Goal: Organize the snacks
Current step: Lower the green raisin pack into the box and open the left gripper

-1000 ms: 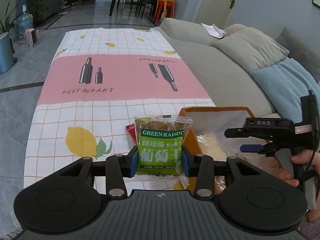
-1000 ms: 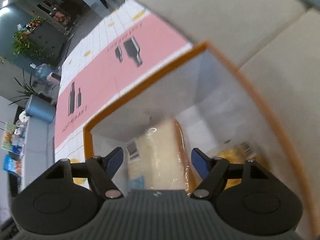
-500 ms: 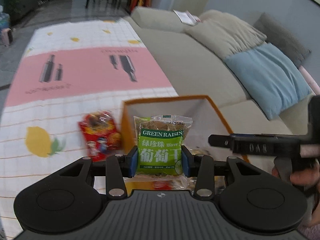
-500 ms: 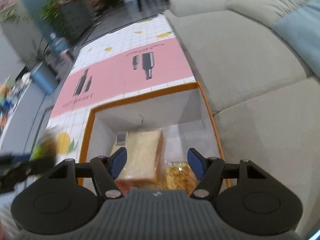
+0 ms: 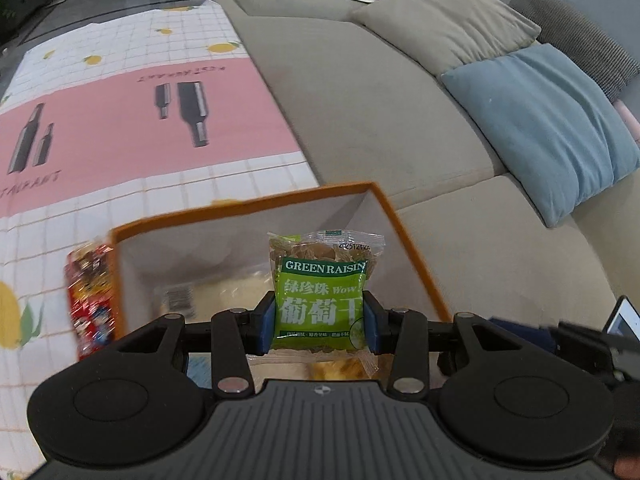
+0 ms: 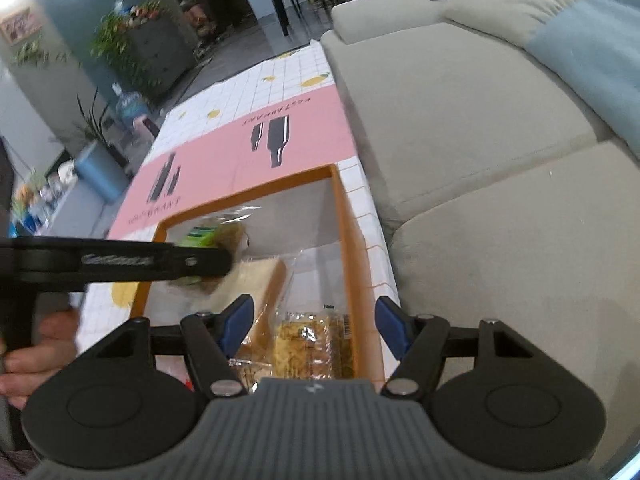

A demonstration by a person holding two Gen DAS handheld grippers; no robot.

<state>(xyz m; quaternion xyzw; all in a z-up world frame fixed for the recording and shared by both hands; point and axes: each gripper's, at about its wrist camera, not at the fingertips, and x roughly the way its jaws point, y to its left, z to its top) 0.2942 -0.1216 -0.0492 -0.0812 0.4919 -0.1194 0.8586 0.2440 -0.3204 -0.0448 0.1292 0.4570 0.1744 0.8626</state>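
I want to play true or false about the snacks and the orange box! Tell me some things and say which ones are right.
1. The left hand-held gripper holds a green plastic raisin packet. True.
2. The orange-rimmed box is empty. False: it already has a wrapped pale bread slice and a clear bag of yellow crunchy snacks inside.
3. The right hand-held gripper holds a snack. False: its jaws are apart with nothing pinched between them.
4. A red snack packet lies outside the box on the checked tablecloth. True.
5. The blue cushion sits on the floor. False: it rests on the beige sofa.
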